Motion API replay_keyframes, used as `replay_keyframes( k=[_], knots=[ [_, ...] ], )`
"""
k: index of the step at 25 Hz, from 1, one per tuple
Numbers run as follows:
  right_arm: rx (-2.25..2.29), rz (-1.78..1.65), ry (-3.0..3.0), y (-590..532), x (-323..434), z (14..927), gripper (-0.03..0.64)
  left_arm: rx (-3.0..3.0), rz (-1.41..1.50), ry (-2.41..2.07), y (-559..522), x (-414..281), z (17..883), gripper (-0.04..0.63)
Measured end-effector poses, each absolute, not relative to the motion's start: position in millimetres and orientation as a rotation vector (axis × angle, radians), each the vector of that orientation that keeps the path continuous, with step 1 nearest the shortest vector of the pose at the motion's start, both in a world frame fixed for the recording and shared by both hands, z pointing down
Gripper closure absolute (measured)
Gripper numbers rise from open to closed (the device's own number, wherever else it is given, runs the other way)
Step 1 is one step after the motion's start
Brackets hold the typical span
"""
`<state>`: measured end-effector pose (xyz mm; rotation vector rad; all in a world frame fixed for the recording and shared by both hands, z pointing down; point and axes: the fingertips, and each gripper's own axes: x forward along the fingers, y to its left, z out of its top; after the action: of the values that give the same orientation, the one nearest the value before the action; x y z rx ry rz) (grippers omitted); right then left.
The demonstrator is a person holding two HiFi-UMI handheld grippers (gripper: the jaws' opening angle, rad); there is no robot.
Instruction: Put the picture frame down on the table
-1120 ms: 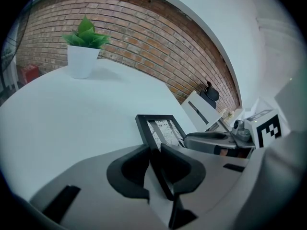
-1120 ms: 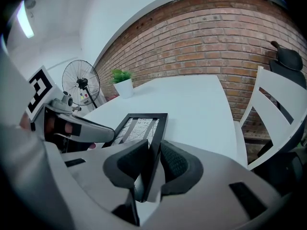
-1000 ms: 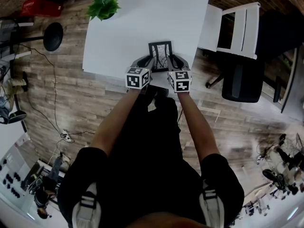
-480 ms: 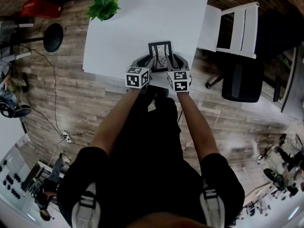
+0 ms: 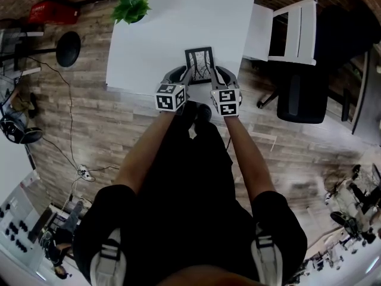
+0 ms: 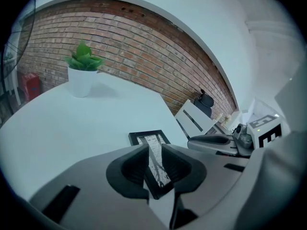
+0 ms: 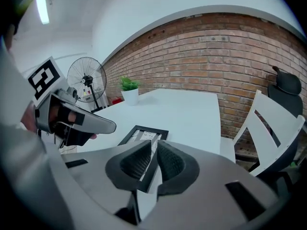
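A white desk [image 5: 166, 31] fills the upper middle of the head view, standing on a wood-plank floor [image 5: 77, 106] with a brick wall [image 7: 225, 56] behind it. At the desk's right side stands a white slatted chair [image 5: 286, 31], and just past that a black office chair [image 5: 303, 94]. A potted green plant [image 5: 131, 6] in a white pot sits at the far left corner of the desk, well apart from everything else on it. A standing fan [image 7: 87, 80] shows beyond the desk in the right gripper view.

The picture frame [image 5: 199, 65], black-edged with a pale print inside, is over the near edge of the desk, between the two grippers. It slopes away from the person, far edge lower; whether that edge touches the desktop is hard to tell from these angles.

The left gripper [image 6: 154, 164] has its jaws closed narrow on the frame's left edge, the black rim pinched between the dark pads [image 6: 129, 169]. The right gripper [image 7: 152, 164] is clamped the same way on the frame's right edge. Both grippers sit side by side at the desk's near edge, close together with only the frame between them.
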<state>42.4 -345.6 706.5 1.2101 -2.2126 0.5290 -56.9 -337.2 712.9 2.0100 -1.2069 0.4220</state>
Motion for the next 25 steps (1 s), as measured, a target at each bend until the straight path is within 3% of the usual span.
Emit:
replay_keyframes(
  k=[5,10,15,25],
  knots=[
    [1.209,0.504,-2.268,-324,45,675,0.618,2.081,0.417,-1.208,-317,-48,680,0.508],
    [1.152,0.427,-2.300,-294,49,654,0.618,2.096,0.411,-1.234,-294,-46,661,0.509],
    [1.123,0.396,-2.321,-267,56,639,0.620,2.134,0.364,-1.237,-275,-42,637,0.563],
    [1.130,0.404,-2.356,-220,72,618,0.620,2.208,0.378,-1.260,-235,-37,605,0.571]
  ],
)
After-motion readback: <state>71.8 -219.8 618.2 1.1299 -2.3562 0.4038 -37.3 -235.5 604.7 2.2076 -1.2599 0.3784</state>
